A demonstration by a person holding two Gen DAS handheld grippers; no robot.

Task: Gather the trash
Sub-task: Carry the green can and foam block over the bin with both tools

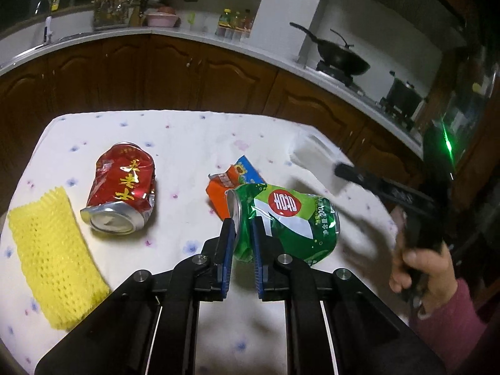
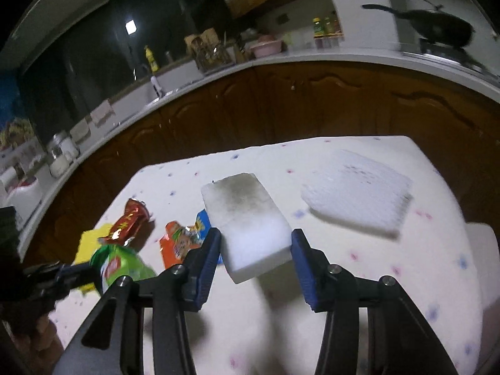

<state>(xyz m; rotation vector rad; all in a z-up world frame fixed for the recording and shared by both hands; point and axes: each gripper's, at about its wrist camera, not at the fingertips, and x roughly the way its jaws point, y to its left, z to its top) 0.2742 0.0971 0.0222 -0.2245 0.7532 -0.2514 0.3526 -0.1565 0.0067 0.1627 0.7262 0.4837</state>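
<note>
The left gripper (image 1: pixel 241 229) pinches the rim of a crushed green can (image 1: pixel 287 222) near the middle of the flowered tablecloth (image 1: pixel 187 143). A red can (image 1: pixel 123 184) lies at its nine o'clock. The right gripper (image 2: pixel 255 242) is wide apart around a white foam block (image 2: pixel 247 218), not squeezing it.

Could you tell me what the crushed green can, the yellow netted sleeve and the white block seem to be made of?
Crushed green can: thin aluminium, glossy print, sharp dents and a bare silver rim. Yellow netted sleeve: probably soft foam mesh, matte, open weave. White block: likely foam or sponge, matte, with a grey smudge.
</note>
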